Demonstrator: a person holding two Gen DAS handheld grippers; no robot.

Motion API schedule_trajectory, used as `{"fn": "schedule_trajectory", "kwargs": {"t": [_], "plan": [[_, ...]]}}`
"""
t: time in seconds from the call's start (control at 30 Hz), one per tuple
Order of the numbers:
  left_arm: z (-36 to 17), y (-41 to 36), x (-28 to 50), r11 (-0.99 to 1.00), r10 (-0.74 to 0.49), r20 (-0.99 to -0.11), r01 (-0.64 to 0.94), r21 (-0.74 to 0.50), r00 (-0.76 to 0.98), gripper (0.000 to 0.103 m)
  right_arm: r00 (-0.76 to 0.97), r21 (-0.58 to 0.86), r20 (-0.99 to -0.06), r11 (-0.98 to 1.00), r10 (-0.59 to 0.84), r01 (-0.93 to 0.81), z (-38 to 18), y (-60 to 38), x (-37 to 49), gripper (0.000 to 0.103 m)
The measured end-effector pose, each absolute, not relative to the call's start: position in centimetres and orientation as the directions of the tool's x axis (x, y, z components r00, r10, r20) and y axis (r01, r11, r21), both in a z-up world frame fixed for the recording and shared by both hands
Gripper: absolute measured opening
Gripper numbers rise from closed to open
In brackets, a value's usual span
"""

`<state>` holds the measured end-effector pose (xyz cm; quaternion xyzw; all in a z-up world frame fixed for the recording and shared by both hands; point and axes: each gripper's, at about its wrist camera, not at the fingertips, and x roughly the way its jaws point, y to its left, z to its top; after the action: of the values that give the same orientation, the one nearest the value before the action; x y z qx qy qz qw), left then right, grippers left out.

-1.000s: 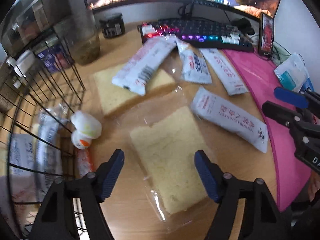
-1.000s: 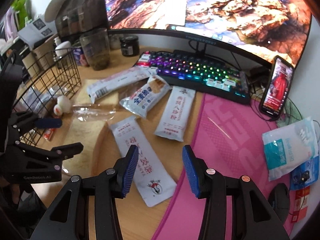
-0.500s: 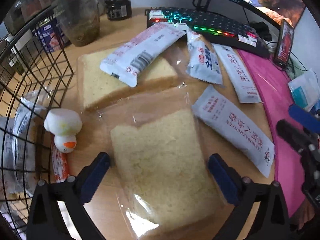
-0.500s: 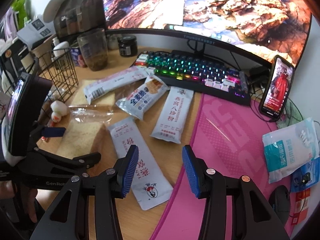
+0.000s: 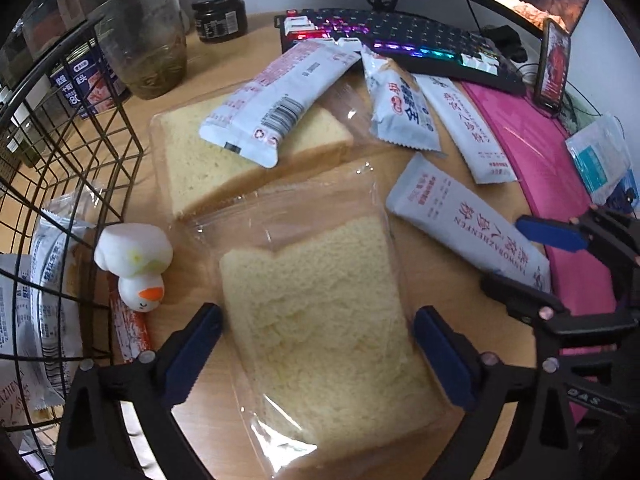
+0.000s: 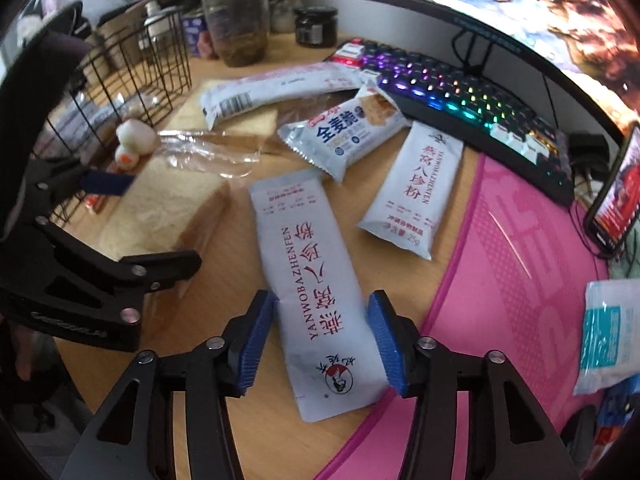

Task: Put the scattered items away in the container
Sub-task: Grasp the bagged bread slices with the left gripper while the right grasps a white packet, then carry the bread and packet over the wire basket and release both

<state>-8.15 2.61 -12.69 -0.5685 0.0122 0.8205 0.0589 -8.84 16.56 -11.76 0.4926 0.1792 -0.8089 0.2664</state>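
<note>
both grippers low, jaws spread wide: left gripper, right gripper.

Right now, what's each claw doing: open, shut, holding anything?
Left claw: open, straddling the bagged bread slice, not gripping.
Right claw: open, straddling the white sachet, not gripping.

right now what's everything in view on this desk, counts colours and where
bagged bread slices: 2, pale yellow in clear plastic, desk centre-left; near one between the left fingers
white sachets with red print: 2, desk centre; near one between the right fingers
long white barcode packet: 1, lying on the far bread
white and blue snack packet: 1, before the keyboard
black wire basket: 1, left edge, packets inside
white duck toy: 1, beside the basket
backlit keyboard: 1, black, rear
pink desk mat: 1, right
phone: 1, propped at right
dark jar: 1, rear
left gripper: open
right gripper: open
</note>
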Motion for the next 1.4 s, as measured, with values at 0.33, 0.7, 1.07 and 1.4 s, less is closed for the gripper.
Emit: {"fn": "schedule_trajectory", "kwargs": {"t": [0.33,0.7,1.07,1.4], "plan": [[-12.7,2.6,-8.1,-0.992,0.081,-0.937,-0.115,-0.044,-0.339,0.095,-0.359,-0.009,-0.886,-0.764,-0.293,0.645,-12.0,16.3,-8.4,0.056],[-11.9,2.1,-7.9,-0.990,0.116,-0.929,-0.121,-0.078,-0.352,0.081,-0.361,0.021,-0.884,-0.797,-0.297,0.603,-11.4,16.7,-7.9,0.043],[-10.0,3.0,-6.6,-0.983,0.143,-0.916,-0.160,-0.088,-0.375,0.078,-0.422,0.019,-0.851,-0.821,-0.313,0.571,-8.4,17.8,-6.6,0.043],[-5.2,3.5,-5.3,-0.981,0.147,-0.872,-0.181,-0.069,-0.466,0.078,-0.502,-0.004,-0.802,-0.838,-0.323,0.545,-4.6,18.3,-4.6,0.043]]}}
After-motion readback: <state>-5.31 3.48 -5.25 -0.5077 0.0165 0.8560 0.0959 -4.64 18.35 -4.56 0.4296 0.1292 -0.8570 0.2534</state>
